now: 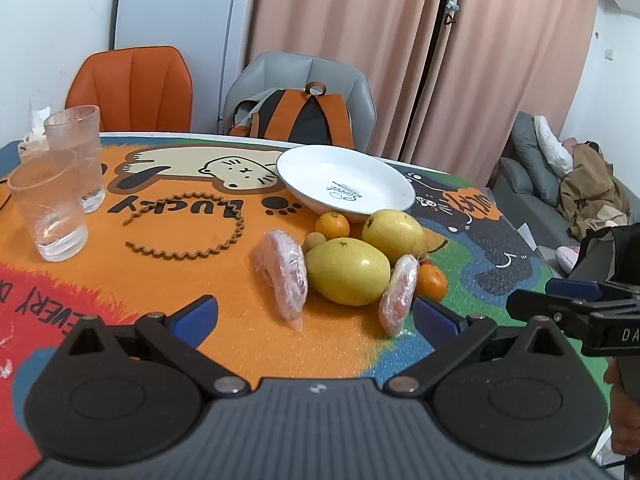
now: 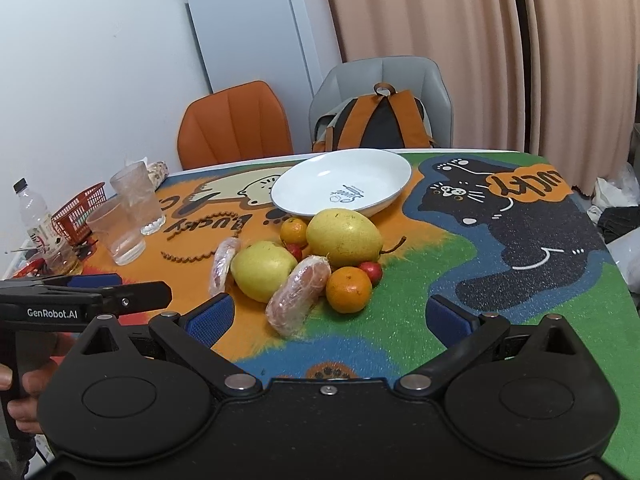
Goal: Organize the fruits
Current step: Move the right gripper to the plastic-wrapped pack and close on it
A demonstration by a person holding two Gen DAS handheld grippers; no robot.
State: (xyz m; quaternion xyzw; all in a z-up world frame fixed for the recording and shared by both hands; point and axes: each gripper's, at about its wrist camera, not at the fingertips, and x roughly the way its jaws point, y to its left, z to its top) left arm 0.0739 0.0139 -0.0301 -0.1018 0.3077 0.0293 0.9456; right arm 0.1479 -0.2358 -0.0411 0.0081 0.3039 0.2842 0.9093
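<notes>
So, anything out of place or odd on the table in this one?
Nothing spilled or damaged. The white plate is empty; the fruit lies heaped on the mat in front of it. Two plastic-wrapped pieces lie among the pears and oranges. A brown zigzag strip curls loose beside the pile.

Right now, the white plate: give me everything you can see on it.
The white plate is a wide, shallow, glossy dish, ceramic by the look, with small dark print in its well. It sits upright and empty on the colourful cartoon mat at the far side, before the grey chair. The larger yellow fruit and a small orange lie against its near rim; actual contact is unclear.
</notes>
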